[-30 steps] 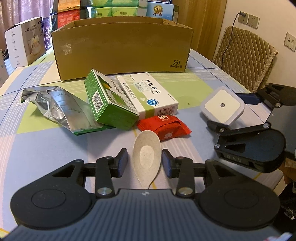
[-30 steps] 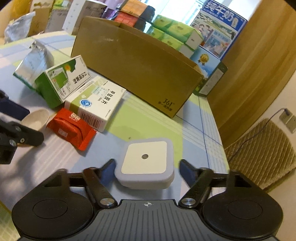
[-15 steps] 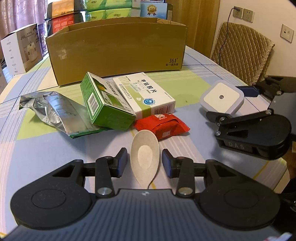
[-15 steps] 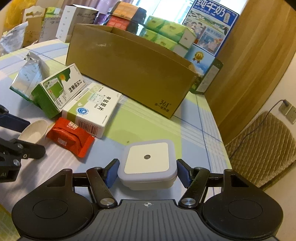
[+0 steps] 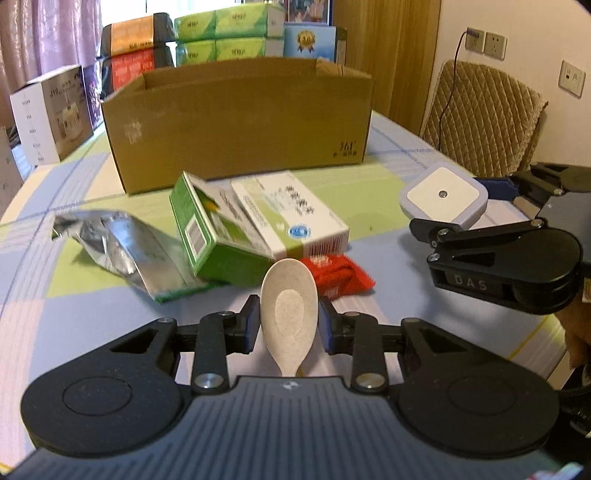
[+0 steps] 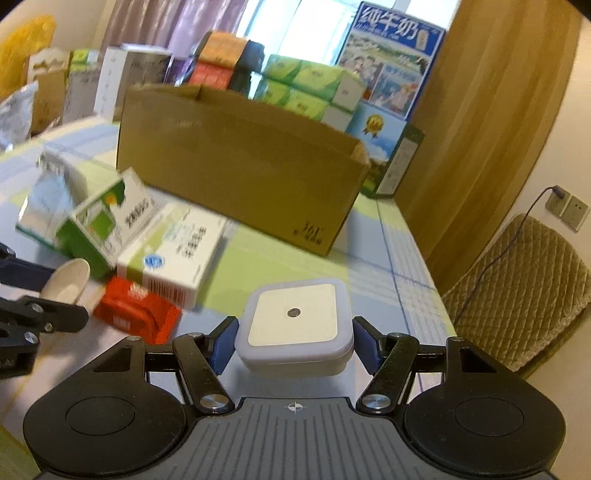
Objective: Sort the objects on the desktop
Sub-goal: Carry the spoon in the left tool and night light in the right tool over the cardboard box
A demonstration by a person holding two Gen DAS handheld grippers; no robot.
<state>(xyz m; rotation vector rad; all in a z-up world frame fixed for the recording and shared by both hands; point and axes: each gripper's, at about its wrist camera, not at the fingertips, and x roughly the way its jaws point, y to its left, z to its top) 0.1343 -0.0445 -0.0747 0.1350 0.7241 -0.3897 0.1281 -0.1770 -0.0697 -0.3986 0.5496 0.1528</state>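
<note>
Evidently, a spoon (image 5: 289,310) is being gripped by the left tongs (image 5: 288,325) and a night light (image 6: 295,325) by the right tongs (image 6: 295,341), above the tabletop (image 5: 369,206); two boxes, a pouch and a red packet are being left unsorted before the carton (image 5: 240,122).

In the left wrist view the cardboard box (image 5: 240,122) stands at upper centre of the table (image 5: 92,314), with stacked cartons (image 5: 221,33) behind it and a chair (image 5: 480,118) at upper right. Below the box, mid-frame, lie the foil pouch (image 5: 118,247) at left, then the tilted carton (image 5: 210,236) leaning against the flat medicine box (image 5: 291,214), with the snack packet (image 5: 340,277) just below that. The spoon (image 5: 289,314) sits low at centre between the left gripper (image 5: 289,325) fingers, overlapping the snack packet; at right the square night light (image 5: 443,195) sits between the right gripper (image 6: 293,343) fingers.
</note>
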